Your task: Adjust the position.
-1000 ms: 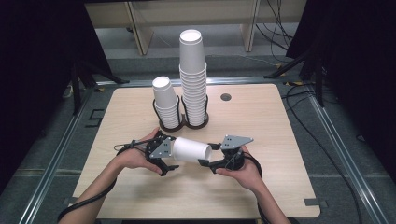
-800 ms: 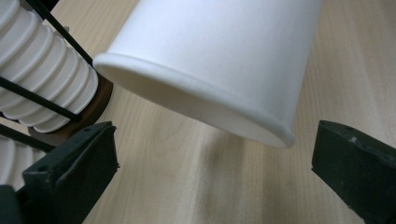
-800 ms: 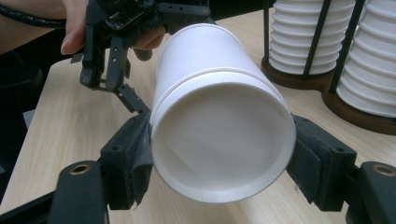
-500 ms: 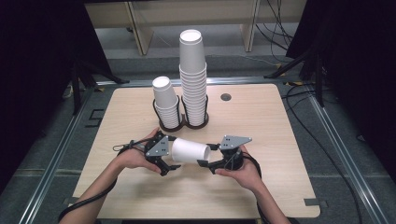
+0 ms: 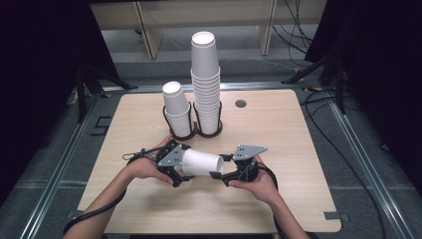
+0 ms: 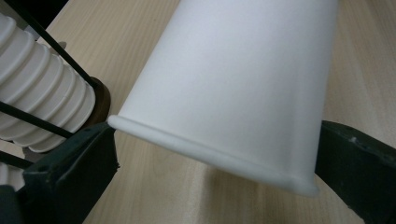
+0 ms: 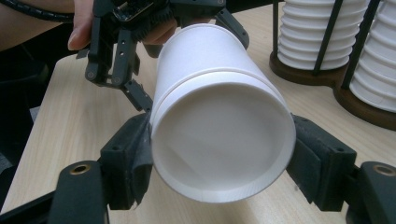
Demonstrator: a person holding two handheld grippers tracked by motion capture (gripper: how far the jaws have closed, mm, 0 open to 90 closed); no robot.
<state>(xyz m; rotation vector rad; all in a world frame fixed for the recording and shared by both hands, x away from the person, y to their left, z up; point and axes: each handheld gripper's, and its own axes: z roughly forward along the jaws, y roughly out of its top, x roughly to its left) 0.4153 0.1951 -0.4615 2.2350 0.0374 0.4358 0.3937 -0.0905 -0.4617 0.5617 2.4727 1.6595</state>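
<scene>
Tabletop (image 5: 308, 189) scene unchanged: both hand-held grippers still clamp the cup (image 5: 201, 162).

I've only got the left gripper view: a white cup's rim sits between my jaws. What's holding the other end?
Observer: The right gripper is shut on the base end of the cup, with a pad pressed on each side.
Operator: One cup or two?
Observer: The right gripper view shows a step line ringing the wall near the base. That suggests two nested cups, but I can't be sure.
Operator: Where is it on the table?
Observer: In the high view it lies level between both hands over the table. It is on the person's side of the short stack and the tall stack.
</scene>
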